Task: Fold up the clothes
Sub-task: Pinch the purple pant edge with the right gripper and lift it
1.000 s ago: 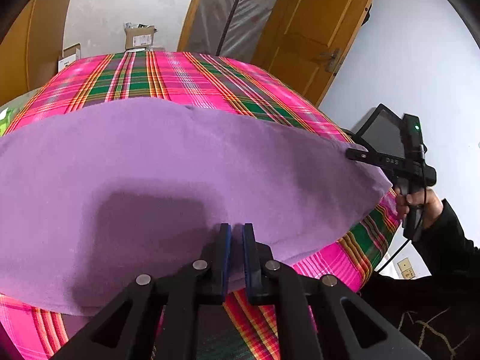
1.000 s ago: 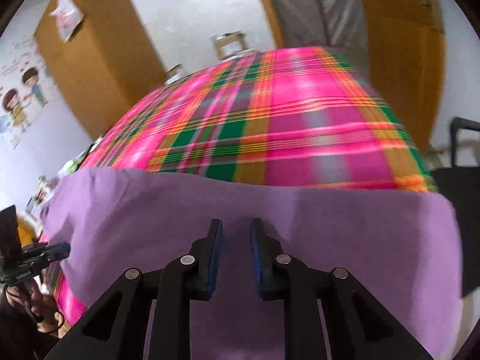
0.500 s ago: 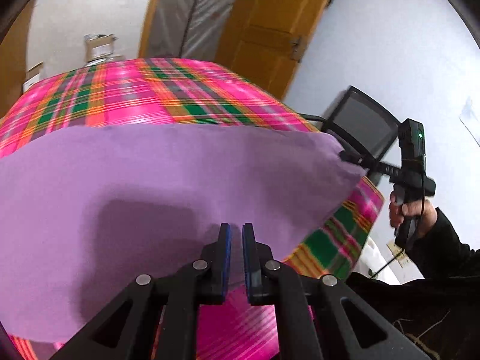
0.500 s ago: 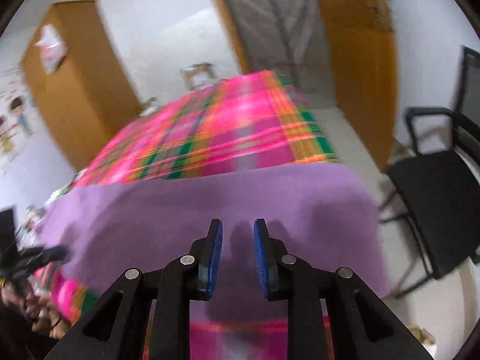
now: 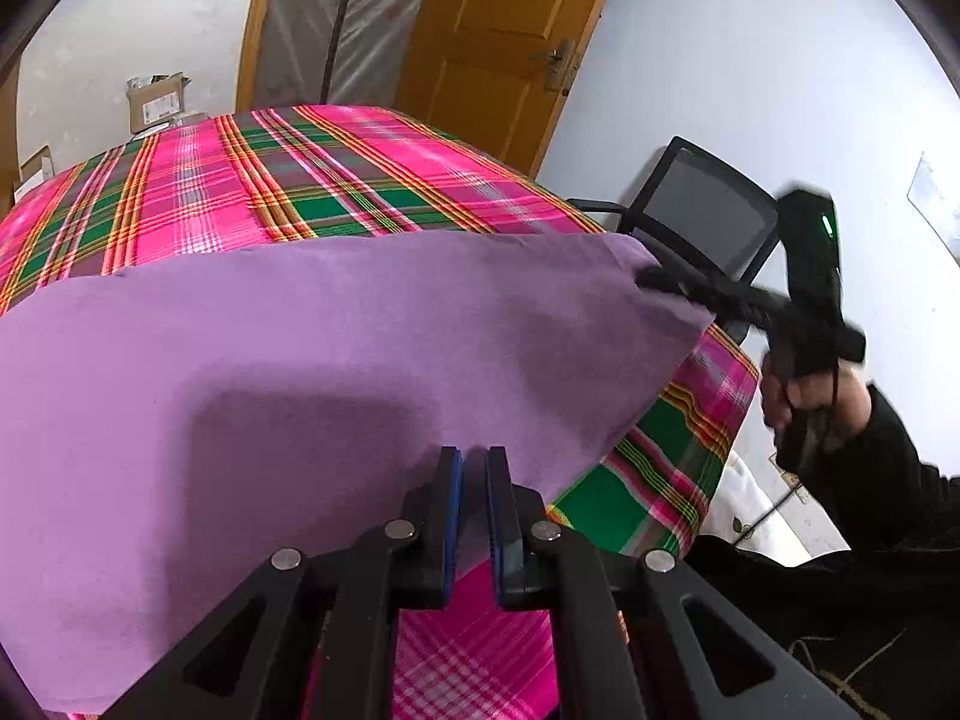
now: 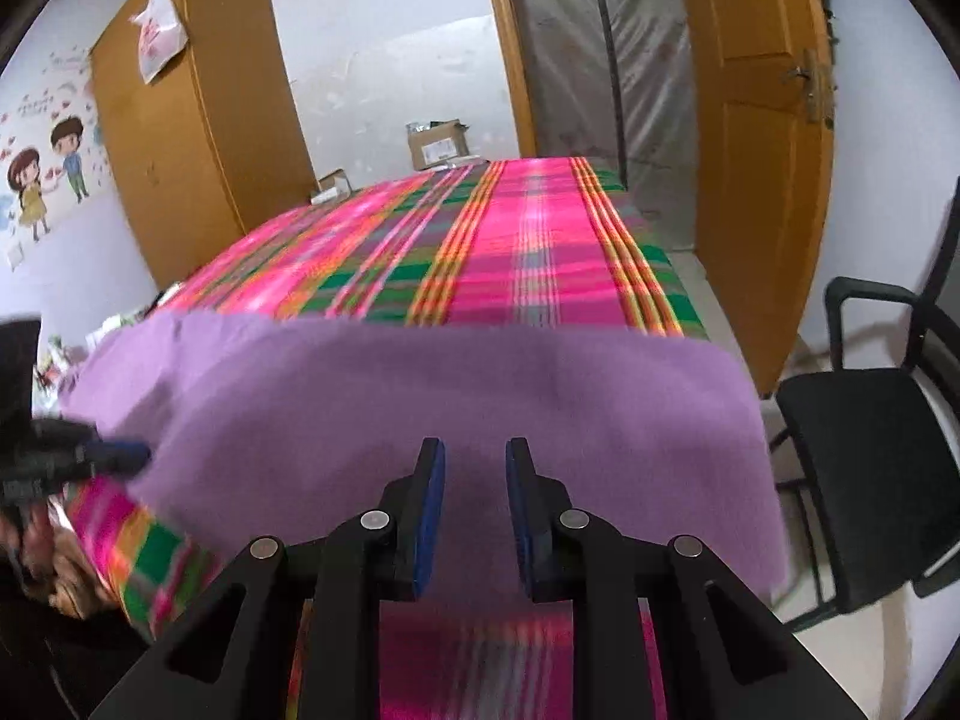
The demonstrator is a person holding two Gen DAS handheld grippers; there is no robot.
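My left gripper point(image 5: 473, 462) is clamped on the near hem of the cloth point(image 5: 312, 360). My right gripper point(image 6: 474, 456) straddles the far corner, jaws closing, though pad contact is unclear. The cloth is stretched above the bed point(image 5: 252, 180). I judge the fold barely begun. Its underside and layers are hidden; edges blur.

Place: a bedroom in a home.
Bed: pink and green plaid cover point(image 6: 528, 252), filling the middle of the room.
Wardrobe: tall wooden one point(image 6: 192, 120) at 10 o'clock.
Wall: cartoon couple sticker point(image 6: 48, 174) at 9 o'clock.
Door: wooden, with latch point(image 6: 762, 138), at 1 o'clock.
Clutter: cardboard box point(image 6: 438, 144) at 12 o'clock; black chair point(image 6: 870, 432) at 3 o'clock.
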